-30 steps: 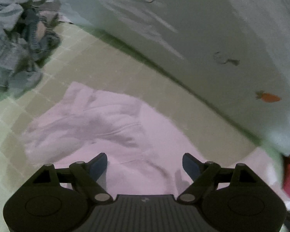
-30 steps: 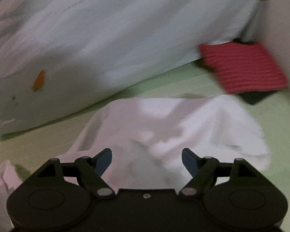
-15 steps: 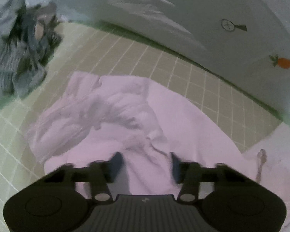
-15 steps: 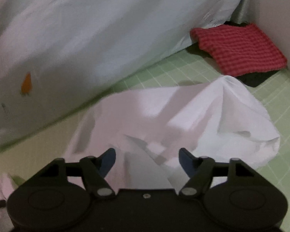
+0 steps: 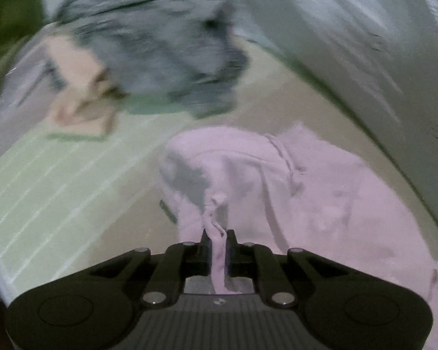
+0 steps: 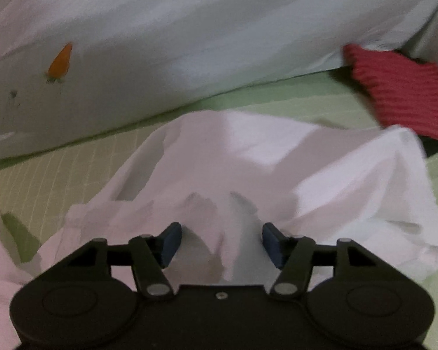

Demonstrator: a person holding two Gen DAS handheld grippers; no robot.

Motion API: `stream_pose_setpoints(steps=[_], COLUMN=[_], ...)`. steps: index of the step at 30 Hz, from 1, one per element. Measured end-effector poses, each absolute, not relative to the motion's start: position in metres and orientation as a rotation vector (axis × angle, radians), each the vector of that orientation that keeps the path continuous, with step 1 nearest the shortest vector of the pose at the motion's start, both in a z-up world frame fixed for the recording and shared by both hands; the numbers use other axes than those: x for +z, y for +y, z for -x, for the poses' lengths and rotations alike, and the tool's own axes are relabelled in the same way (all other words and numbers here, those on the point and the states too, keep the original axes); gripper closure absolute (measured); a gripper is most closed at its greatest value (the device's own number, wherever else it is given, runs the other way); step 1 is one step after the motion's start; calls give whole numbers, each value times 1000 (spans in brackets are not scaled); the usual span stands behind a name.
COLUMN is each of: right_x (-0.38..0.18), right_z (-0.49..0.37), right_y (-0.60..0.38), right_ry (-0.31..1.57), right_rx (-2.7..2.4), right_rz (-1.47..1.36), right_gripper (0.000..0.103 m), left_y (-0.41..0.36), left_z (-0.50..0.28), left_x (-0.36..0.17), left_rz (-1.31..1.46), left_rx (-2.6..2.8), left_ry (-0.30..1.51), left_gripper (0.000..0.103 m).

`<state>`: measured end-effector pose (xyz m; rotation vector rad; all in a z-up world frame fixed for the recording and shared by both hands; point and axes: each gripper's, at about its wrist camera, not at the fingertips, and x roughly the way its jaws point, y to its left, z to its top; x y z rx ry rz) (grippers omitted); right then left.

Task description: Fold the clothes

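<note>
1. A pale pink hoodie (image 5: 321, 204) lies crumpled on a green gridded mat (image 5: 58, 175), its drawstrings showing near the neck opening.
2. The left gripper (image 5: 218, 237) has its jaws pressed together on a fold of the hoodie; the pinched cloth runs back between the fingers toward the camera.
3. In the right wrist view the same pink garment (image 6: 248, 160) spreads in front of and under the right gripper (image 6: 222, 234), whose jaws stand spread; a raised ridge of cloth sits between the blue pads (image 6: 170, 240), touching neither clearly.
4. Beyond the hoodie, a blurred pile of grey clothes (image 5: 160, 52) rests on the mat.
5. A pale sheet with a carrot print (image 6: 60, 61) rises behind the mat.
6. A red ribbed cloth (image 6: 400, 93) lies at the far right, near the hoodie's edge.
</note>
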<state>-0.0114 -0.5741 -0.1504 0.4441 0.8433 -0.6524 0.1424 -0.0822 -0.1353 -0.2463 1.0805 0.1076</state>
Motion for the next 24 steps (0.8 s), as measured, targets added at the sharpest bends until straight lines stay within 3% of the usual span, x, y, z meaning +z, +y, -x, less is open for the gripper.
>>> stream_pose_setpoints(steps=[1,3,6,13,15,17,18,20,22,24], right_x=[-152,-151,-125,-46,-52,-79,-92,-117,-138,-157], right_z=[11,15,48,171,197,212,219,229,229,225], right_y=[-572,-566,-556,-509,-507,-517,-522,-531,-540,-550], right_ry=[852,848,716,451,489,592,622,641,672,694], right_rx=[-643,-651,-682,-958,-1051,-1113,-1121,-1102,-1091,-1088], right_rz=[-434,-403,-440,-345,-353,-432,-495,-620,-690,-746], right_gripper=[67,86,91,92,92,91,91,83,68,63], left_y=[-76,-66,-63,-57,-56,-56,-56,-56,-56,-57], left_z=[-138,-129,-120,-107,-106,-107,-108,-111,-114,-117], left_x=[-138,-141,-144,-154,-158,-161,-162,-164,-167,-170], left_rz=[251,276,272,259,254,248,249,270,296,313], left_rx=[119,118,107,80,77,71,66,60,58,60], left_ry=[1084,1085,1081,1110,1122,1137,1140,1141,1144,1146], left_gripper=[92,92,90,87,79,60,56,51,51,51])
